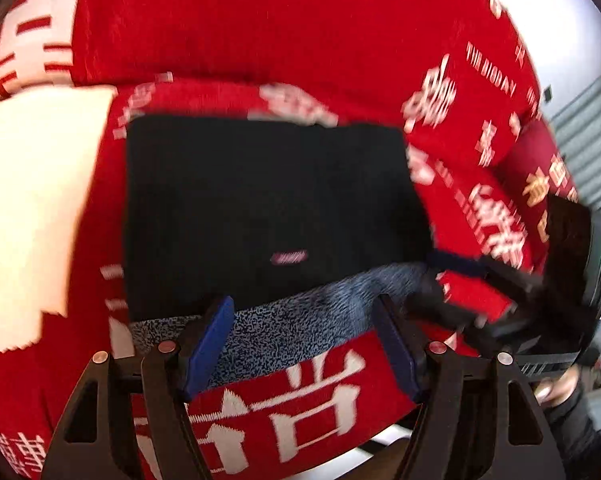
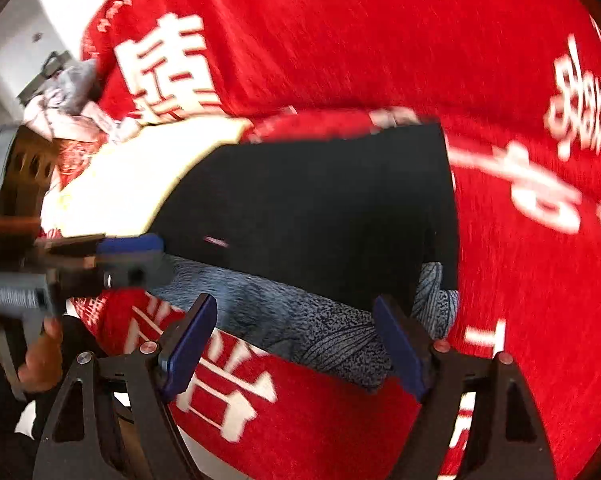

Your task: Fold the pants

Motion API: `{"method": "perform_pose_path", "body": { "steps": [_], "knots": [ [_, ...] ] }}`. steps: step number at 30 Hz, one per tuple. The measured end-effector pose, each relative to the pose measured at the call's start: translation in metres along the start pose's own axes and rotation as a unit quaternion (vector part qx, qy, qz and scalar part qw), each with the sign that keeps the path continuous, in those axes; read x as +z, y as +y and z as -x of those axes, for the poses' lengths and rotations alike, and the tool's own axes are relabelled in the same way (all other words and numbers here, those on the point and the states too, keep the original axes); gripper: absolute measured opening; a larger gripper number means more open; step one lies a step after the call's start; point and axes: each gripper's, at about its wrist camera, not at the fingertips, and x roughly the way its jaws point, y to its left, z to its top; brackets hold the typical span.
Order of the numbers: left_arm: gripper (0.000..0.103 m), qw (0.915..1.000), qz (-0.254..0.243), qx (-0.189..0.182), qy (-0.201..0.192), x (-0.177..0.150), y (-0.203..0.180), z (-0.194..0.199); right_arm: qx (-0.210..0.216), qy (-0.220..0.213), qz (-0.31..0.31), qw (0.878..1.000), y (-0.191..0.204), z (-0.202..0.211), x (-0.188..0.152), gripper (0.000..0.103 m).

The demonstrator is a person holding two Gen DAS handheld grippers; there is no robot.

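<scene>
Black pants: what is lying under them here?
The folded black pants lie on a red blanket with white lettering. A speckled grey-blue layer sticks out from under their near edge; how far it reaches beneath is hidden. A cream cloth lies alongside.

**Both grippers held open, side by side**

The left gripper (image 1: 304,344) had its jaws spread wide, gripping nothing. The right gripper (image 2: 296,344) was likewise agape and empty. Each appeared in the other's view, held by a bare hand (image 2: 32,356).
</scene>
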Motion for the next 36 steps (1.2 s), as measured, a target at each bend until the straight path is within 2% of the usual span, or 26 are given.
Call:
{"method": "perform_pose_path", "body": {
  "steps": [3, 5, 7, 10, 12, 16, 20, 23, 25, 28, 31, 34, 36],
  "knots": [
    [0.073, 0.9999, -0.008, 0.006, -0.002, -0.001, -0.001, -0.003, 0.014, -0.001, -0.014, 1.0, -0.01, -0.003, -0.006, 0.083],
    [0.073, 1.0, -0.003, 0.005, 0.003, 0.005, -0.004, 0.004, 0.011, 0.004, -0.008, 1.0, -0.008, -0.001, -0.002, 0.083],
    [0.073, 0.9999, -0.008, 0.005, -0.01, 0.014, -0.006, 0.017, 0.007, -0.003, 0.0, 1.0, -0.006, 0.008, 0.004, 0.083],
    [0.073, 0.9989, -0.009, 0.02, -0.041, 0.045, -0.004, 0.028, 0.005, -0.033, 0.007, 0.999, -0.013, 0.02, 0.022, 0.083],
    [0.073, 0.9984, 0.0, 0.034, -0.045, 0.067, 0.002, 0.026, -0.008, -0.048, 0.006, 0.999, -0.02, 0.02, 0.046, 0.083],
    [0.073, 0.9954, 0.022, 0.093, -0.014, 0.116, 0.017, -0.005, -0.016, -0.049, 0.004, 0.999, -0.028, -0.003, 0.094, 0.083],
    [0.073, 0.9927, 0.051, 0.108, 0.016, 0.135, 0.038, -0.038, -0.026, -0.009, 0.01, 1.0, -0.033, -0.042, 0.124, 0.083],
    [0.073, 0.9915, 0.049, 0.117, 0.028, 0.134, 0.044, -0.056, -0.029, 0.032, -0.003, 0.999, -0.045, -0.072, 0.125, 0.083],
    [0.083, 0.9924, 0.038, 0.114, 0.026, 0.13, 0.04, -0.06, -0.034, 0.051, -0.006, 0.998, -0.052, -0.084, 0.118, 0.083],
    [0.084, 0.9911, 0.019, 0.13, 0.021, 0.127, 0.029, -0.059, -0.036, 0.042, 0.002, 0.998, -0.048, -0.08, 0.114, 0.085],
    [0.084, 0.9904, 0.009, 0.138, 0.006, 0.118, 0.015, -0.037, -0.041, 0.023, -0.002, 0.999, -0.041, -0.055, 0.109, 0.086],
    [0.084, 0.9903, 0.002, 0.138, -0.012, 0.097, 0.005, -0.017, -0.027, -0.02, 0.016, 0.999, -0.02, -0.011, 0.082, 0.086],
    [0.084, 0.988, -0.007, 0.154, -0.013, 0.078, 0.0, -0.009, -0.021, -0.025, 0.022, 0.999, -0.009, 0.003, 0.064, 0.086]
  ]
}}
